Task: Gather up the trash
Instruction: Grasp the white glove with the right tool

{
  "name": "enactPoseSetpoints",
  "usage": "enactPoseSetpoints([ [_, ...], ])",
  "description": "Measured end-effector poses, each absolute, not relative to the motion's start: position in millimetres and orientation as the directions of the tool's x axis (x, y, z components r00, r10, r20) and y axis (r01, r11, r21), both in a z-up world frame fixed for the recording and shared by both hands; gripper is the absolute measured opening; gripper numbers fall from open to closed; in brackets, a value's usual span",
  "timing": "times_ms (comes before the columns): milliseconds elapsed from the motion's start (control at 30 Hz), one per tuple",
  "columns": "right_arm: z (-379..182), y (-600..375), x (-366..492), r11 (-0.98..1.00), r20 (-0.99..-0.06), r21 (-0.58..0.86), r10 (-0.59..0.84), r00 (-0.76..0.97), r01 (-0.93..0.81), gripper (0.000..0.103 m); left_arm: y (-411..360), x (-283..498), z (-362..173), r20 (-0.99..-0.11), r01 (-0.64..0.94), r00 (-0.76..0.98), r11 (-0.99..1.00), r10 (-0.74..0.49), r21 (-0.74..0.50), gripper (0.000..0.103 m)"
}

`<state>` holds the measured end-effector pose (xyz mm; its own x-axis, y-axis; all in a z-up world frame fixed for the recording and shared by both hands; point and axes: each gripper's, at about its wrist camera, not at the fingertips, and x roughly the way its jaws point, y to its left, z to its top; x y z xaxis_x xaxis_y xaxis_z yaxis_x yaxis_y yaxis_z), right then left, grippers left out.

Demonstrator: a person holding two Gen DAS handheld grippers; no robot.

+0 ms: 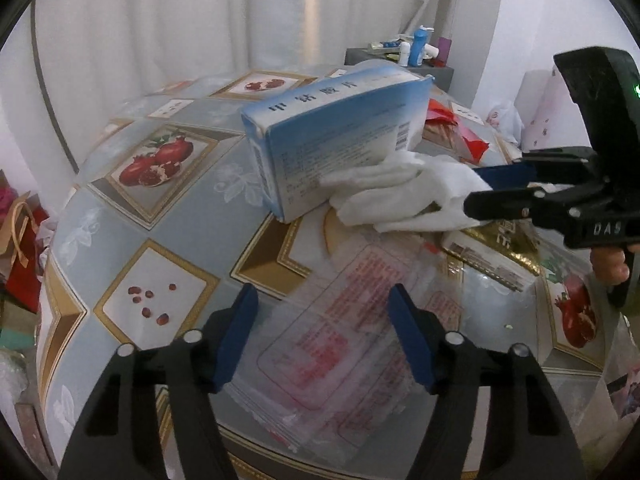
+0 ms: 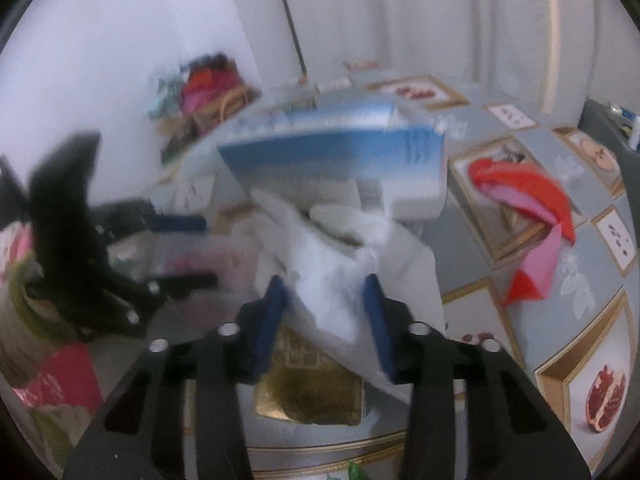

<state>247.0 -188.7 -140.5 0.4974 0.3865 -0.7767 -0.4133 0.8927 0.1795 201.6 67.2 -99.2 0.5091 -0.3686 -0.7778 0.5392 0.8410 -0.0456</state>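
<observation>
A blue and white medicine box (image 1: pixel 336 140) (image 2: pixel 340 160) leans tilted on the pomegranate-print table (image 1: pixel 152 264). A crumpled white tissue (image 1: pixel 400 192) (image 2: pixel 332 280) lies against the box. My right gripper (image 1: pixel 472 188) (image 2: pixel 326 308) comes in from the right and is shut on the tissue, with both blue pads touching it. A clear plastic bag with red print (image 1: pixel 352 320) lies flat on the table. My left gripper (image 1: pixel 326 320) (image 2: pixel 200 250) stands open over the bag, one finger on each side of it. The right wrist view is blurred.
A gold packet (image 1: pixel 492 256) (image 2: pixel 308 396) lies under the tissue. Red and pink paper (image 1: pixel 460 128) (image 2: pixel 532 208) lies beyond the box. A grey side table with bottles (image 1: pixel 416 48) stands behind, with red bags (image 1: pixel 24 248) on the floor to the left. White curtains hang at the back.
</observation>
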Motion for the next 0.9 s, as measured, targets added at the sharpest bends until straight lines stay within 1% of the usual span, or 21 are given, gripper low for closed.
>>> enactPoseSetpoints([
  [100,-141,-191,244,0.896,-0.786,0.191,0.384,0.485,-0.401,0.032,64,196,-100,-0.781,0.547,0.516,0.837,-0.351,-0.015,0.060],
  [333,-143,-195,225,0.897,-0.786,0.208,0.391,0.479,-0.391,0.032,56,177,-99,-0.786,0.579,0.501,0.815,-0.363,-0.007,0.059],
  [533,-144,-206,197,0.906,-0.781,0.234,0.391,0.486,-0.352,0.031,50,151,-98,-0.791,0.598,0.484,0.801,-0.373,-0.012,0.059],
  [767,-141,-215,155,0.937,-0.790,0.206,0.330,0.516,-0.283,0.031,42,121,-97,-0.805,0.605,0.462,0.796,-0.372,-0.021,0.060],
  [900,-143,-223,142,0.939,-0.781,0.237,0.336,0.526,-0.249,0.031,38,109,-96,-0.804,0.623,0.437,0.780,-0.403,-0.052,0.060],
])
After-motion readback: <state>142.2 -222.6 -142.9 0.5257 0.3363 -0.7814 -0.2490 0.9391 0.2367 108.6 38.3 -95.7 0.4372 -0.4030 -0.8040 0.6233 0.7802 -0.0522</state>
